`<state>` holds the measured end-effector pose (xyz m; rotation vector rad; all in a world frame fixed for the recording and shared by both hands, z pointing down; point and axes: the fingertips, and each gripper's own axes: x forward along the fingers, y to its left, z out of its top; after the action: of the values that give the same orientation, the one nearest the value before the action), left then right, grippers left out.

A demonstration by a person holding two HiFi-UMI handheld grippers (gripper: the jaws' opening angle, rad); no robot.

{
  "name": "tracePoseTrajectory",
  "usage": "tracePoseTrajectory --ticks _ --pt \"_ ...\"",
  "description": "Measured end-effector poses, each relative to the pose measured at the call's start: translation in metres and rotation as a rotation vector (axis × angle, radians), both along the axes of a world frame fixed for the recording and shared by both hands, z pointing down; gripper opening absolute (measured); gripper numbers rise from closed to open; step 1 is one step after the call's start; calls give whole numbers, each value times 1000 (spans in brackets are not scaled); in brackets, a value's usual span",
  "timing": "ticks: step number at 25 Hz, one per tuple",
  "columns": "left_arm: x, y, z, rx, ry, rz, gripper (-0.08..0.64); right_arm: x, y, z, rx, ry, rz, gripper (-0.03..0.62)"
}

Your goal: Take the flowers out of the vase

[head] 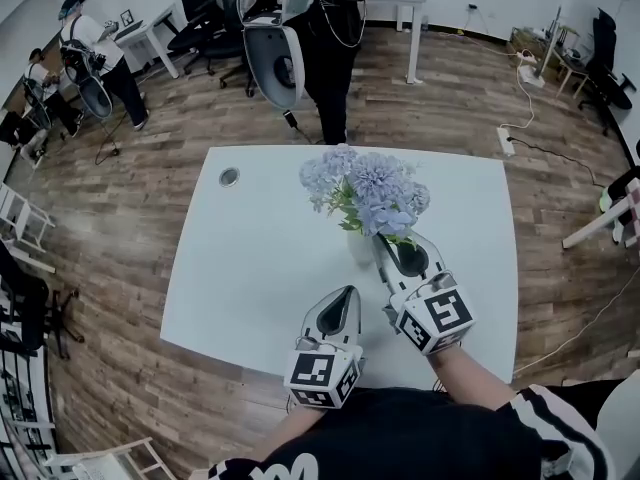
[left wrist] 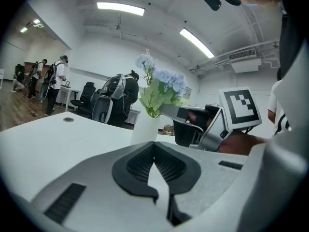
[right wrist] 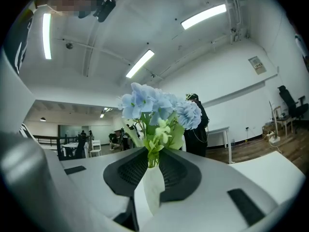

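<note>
A: Where are the flowers (head: 365, 186)?
B: Blue bunch, upright in the white vase (head: 360, 251), on the white table (head: 250, 268), right of centre.
A: R gripper (right wrist: 153, 153)?
B: Held about level. Jaws drawn in on the green stems (right wrist: 153, 160) just above the vase mouth, pads pressing from both sides. Vase body shows below, thru the gap betw. the jaws.
A: L gripper (left wrist: 154, 146)?
B: Jaws together at the tips, nothing betw. them. It hangs over the table tilted a bit down, just left of the R gripper, near the vase but not touching it.
A: Flowers out yet?
B: No, stems sit in the vase.
A: Anything else?
B: 1 person (head: 335, 58) stands past the table's far edge, 2 more far left by desks and chairs.
</note>
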<state>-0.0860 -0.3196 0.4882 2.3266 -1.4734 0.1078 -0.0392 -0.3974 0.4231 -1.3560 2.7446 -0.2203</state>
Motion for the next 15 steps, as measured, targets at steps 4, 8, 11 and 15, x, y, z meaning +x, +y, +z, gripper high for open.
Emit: tracePoseTrajectory --ticks 4,8,11,15 --pt "1 -1 0 1 -3 -3 3 2 0 -1 10 6 -1 52" --pt "4 -3 -1 -1 -6 -5 3 6 -2 -6 17 -14 -6 37" --pt "7 -5 -3 -1 -9 -4 3 10 -4 -9 10 -32 -8 32" --pt "8 -6 -3 3 -11 -7 3 12 -5 -10 2 -55 -11 31"
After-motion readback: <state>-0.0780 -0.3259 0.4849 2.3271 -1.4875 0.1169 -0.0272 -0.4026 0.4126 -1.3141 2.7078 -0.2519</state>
